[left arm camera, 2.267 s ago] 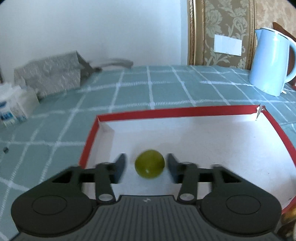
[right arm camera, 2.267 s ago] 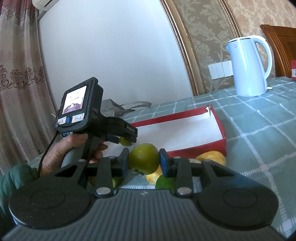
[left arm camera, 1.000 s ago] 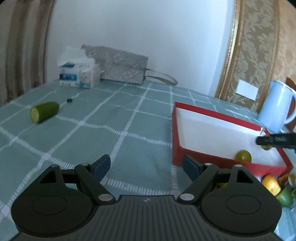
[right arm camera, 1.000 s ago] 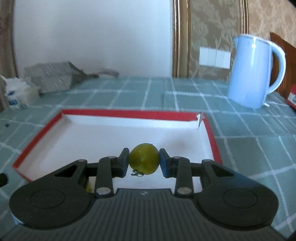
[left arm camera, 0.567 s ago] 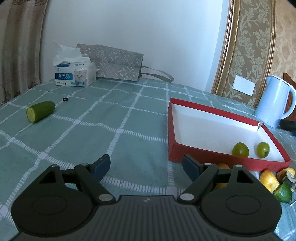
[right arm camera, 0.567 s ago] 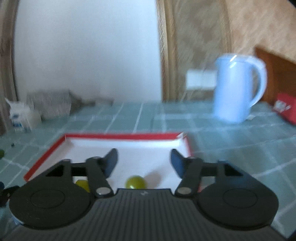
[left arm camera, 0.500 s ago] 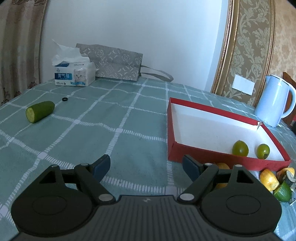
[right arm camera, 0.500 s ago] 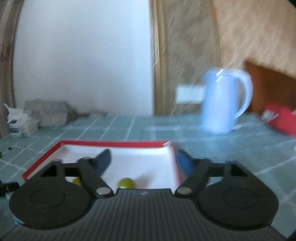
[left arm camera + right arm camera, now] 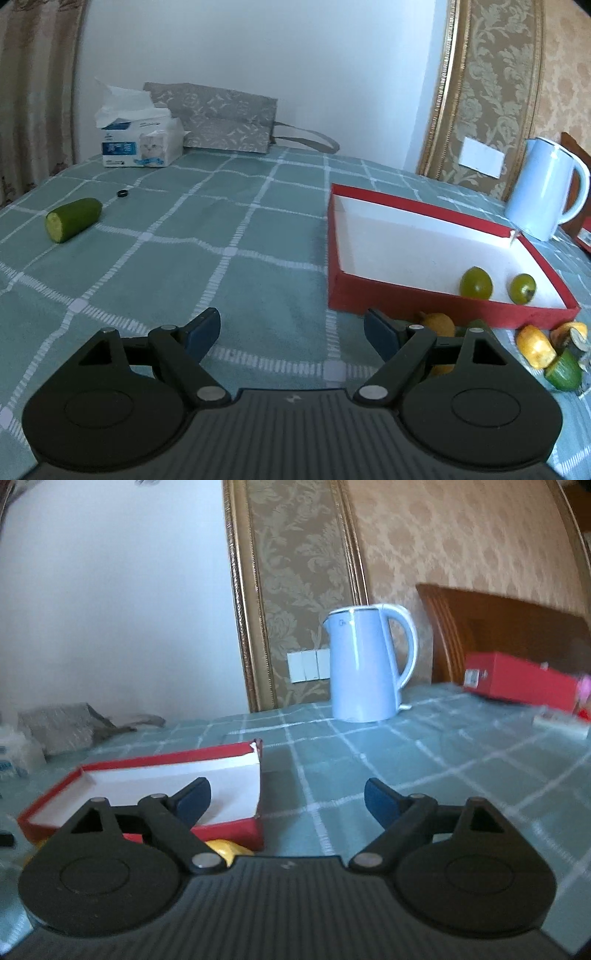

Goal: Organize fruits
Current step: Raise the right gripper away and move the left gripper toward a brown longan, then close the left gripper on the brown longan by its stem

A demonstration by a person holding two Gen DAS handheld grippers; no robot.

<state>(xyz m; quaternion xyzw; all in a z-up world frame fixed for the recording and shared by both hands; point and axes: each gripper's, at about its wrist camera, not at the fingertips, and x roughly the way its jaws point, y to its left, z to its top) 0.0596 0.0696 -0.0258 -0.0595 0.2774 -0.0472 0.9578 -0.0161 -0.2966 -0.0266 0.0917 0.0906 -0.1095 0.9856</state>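
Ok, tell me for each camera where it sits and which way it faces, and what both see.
Left wrist: on the left gripper, looking down its open jaws across the table at the red box holding two green fruits; only its own jaws show.
Right wrist: on the right gripper, facing the kettle and wall; jaws opening, nothing between them.
Shared: the box, the kettle, the grey bag.
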